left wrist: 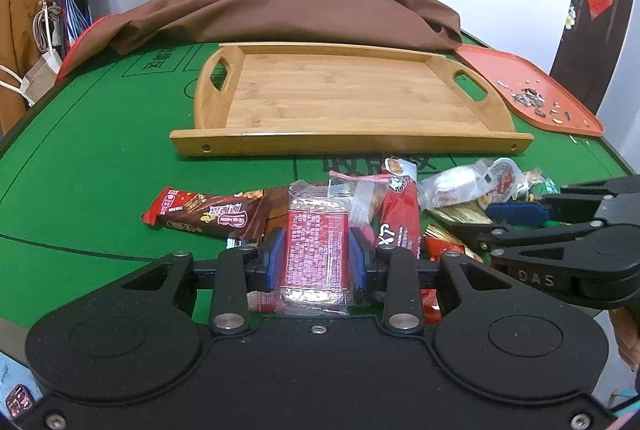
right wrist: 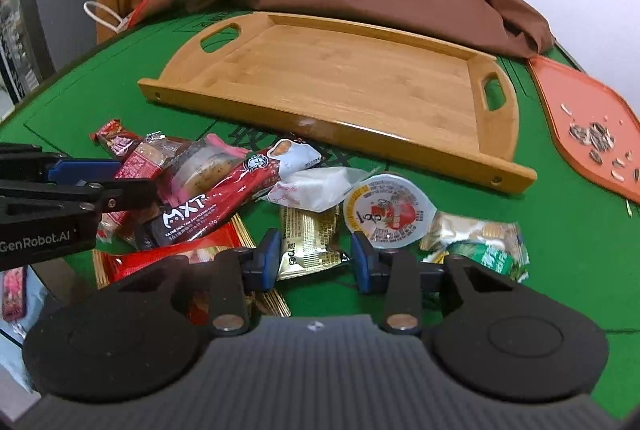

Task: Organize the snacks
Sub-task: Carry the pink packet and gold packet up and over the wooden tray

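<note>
A red clear-ended wafer packet (left wrist: 316,250) sits clamped between the left gripper (left wrist: 316,258) pads, low over the snack pile (right wrist: 256,190) on the green table (left wrist: 100,158). The right gripper (right wrist: 316,258) is spread wide around a gold packet (right wrist: 306,242). Beyond lies a bamboo tray (left wrist: 516,142).

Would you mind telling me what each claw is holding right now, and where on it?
The left claw grips a red wafer packet by its two long sides. The right claw is open, straddling a gold snack packet.
</note>
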`<state>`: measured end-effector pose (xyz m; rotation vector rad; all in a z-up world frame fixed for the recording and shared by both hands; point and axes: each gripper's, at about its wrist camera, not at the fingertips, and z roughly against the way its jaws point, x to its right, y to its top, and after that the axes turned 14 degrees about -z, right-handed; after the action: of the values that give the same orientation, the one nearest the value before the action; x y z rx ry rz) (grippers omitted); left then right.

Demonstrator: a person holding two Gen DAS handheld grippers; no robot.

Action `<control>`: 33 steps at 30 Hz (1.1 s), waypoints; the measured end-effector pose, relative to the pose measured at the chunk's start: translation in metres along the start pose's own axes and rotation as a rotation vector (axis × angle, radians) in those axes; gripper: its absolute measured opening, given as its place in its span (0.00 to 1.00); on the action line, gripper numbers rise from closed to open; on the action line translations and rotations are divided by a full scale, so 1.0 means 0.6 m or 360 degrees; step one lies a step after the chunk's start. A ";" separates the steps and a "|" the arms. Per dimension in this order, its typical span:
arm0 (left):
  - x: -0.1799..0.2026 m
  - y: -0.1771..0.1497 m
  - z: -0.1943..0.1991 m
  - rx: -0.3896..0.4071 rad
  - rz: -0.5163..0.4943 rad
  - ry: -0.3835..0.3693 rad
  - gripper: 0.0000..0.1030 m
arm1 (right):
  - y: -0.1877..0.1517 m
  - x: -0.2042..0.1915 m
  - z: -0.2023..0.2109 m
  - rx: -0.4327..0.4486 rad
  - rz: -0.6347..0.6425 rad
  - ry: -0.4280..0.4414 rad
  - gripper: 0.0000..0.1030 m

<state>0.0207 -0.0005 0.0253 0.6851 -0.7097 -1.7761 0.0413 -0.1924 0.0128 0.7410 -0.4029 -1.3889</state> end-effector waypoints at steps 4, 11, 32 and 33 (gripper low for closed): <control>-0.002 0.005 0.002 0.0015 -0.0002 0.0000 0.31 | -0.005 0.007 0.019 0.0024 -0.0027 -0.0022 0.40; 0.000 0.010 0.006 0.0033 0.0001 -0.0023 0.31 | -0.015 0.018 0.050 0.0029 -0.0007 -0.0073 0.42; -0.005 0.017 0.000 0.0024 -0.0004 -0.0051 0.31 | -0.014 0.008 0.026 0.0010 0.0061 -0.0088 0.36; -0.008 0.020 0.000 0.0031 -0.0004 -0.0056 0.31 | -0.012 0.009 0.029 0.0008 0.0047 -0.0071 0.35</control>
<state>0.0291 0.0007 0.0348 0.6695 -0.7511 -1.7891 0.0256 -0.2016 0.0198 0.7065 -0.4509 -1.3789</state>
